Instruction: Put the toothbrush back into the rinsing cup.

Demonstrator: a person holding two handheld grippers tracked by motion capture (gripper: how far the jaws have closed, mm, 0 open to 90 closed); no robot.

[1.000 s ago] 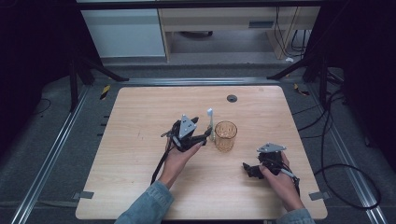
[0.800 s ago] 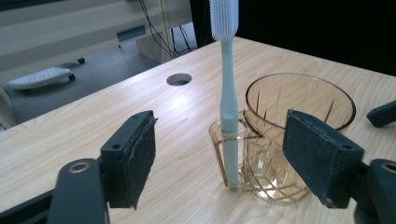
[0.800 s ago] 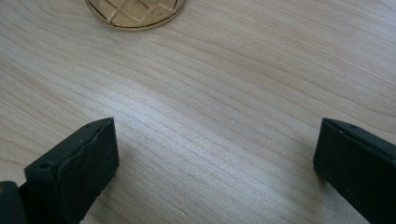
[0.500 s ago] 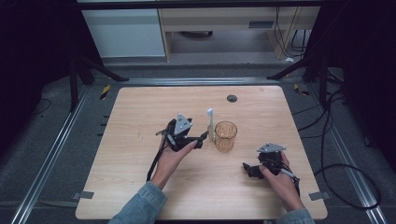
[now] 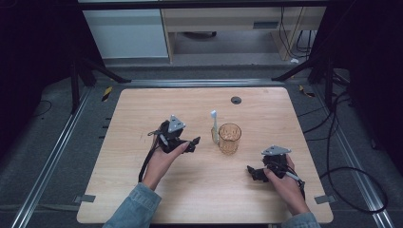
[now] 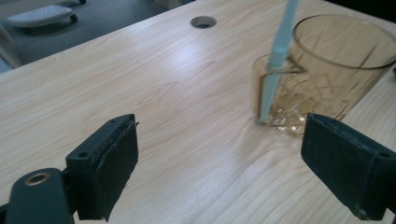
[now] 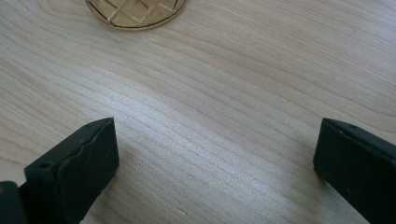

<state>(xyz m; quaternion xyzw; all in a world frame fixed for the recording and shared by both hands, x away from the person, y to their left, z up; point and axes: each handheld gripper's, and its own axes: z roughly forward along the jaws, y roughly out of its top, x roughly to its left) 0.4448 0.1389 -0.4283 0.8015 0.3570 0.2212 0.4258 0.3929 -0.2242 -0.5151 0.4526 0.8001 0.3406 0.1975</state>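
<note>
Left gripper view: amber cut-pattern glass (image 6: pixel 327 70) holds a pale blue toothbrush (image 6: pixel 278 60).

Even overhead light falls on the tabletop (image 5: pixel 142 114) while the floor around it sinks into near-black. A pale sheen streaks the wood in both gripper views. There the near claw jaws are soft-edged, and the amber glass (image 6: pixel 322 70) blurs slightly

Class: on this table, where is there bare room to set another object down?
Free: the table left of the left gripper, and its far strip beyond the round hole. Crowded: the middle, around the amber glass, the toothbrush and the right gripper.
</note>
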